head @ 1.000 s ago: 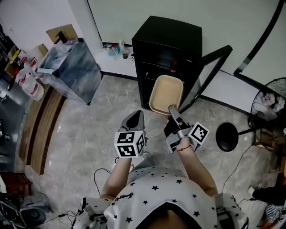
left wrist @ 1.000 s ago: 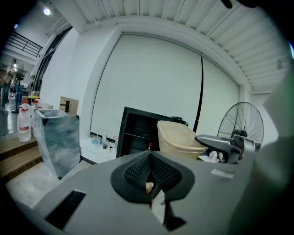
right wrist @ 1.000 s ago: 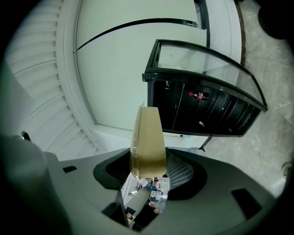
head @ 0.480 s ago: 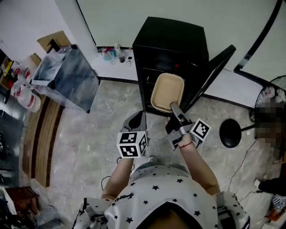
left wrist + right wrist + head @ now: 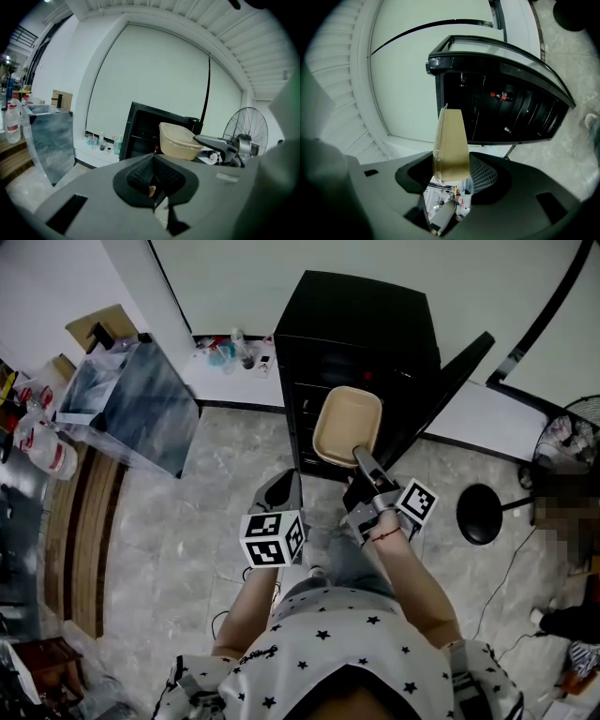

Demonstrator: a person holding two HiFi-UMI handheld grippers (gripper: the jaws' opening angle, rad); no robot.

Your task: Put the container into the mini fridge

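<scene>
One container (image 5: 345, 423) – beige, clamped in right tongs (image 5: 360, 457)

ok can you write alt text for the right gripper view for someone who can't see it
The right gripper is clamped on the edge of a beige container, holding it in front of an open black mini fridge. The picture is tilted sideways, with the floor at the right, and a small bottle shows inside the dark interior.

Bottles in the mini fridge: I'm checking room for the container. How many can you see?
1: a red-labelled bottle inside the open mini fridge; the dark interior may hide others.
</scene>
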